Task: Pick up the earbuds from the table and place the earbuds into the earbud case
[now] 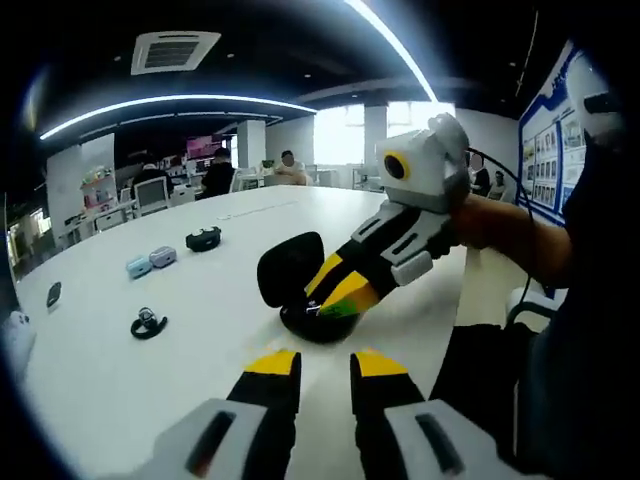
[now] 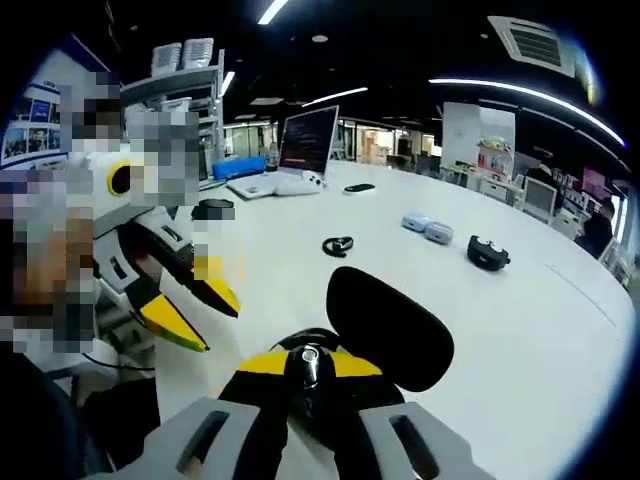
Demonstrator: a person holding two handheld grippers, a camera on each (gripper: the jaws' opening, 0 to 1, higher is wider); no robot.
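**Inspector:** State the position of the case.

**Assistant:** The black earbud case (image 1: 300, 290) sits open on the white table (image 1: 120, 390), lid (image 2: 392, 328) raised. In the left gripper view it lies just beyond the left gripper (image 1: 325, 372), near the table's front edge.

**Inspector:** And the right gripper?

**Assistant:** In the left gripper view the right gripper (image 1: 335, 303) comes in from the right, held by a hand (image 1: 483, 220), its yellow-tipped jaws angled down into the case's lower half. In its own view the right gripper (image 2: 307, 372) has its jaws closed around a black earbud (image 2: 307, 372), clenched on it directly over the case.

**Inspector:** Left gripper?

**Assistant:** Its jaws stand apart with bare table showing between them; released, nothing in them. In the right gripper view the left gripper (image 2: 205, 318) hovers just left of the case, jaws likewise parted.

**Inspector:** Other items on the table?

**Assistant:** A second black earbud (image 1: 147, 324) with an ear hook lies well to the left of the case. Farther back are two small pale cases (image 1: 150, 262) side by side and another black case (image 1: 203, 239). In the right gripper view, a laptop (image 2: 300, 150) stands open at the far side, with a dark phone (image 2: 358, 187) near it.

**Inspector:** Surroundings?

**Assistant:** An office, people seated in the background.
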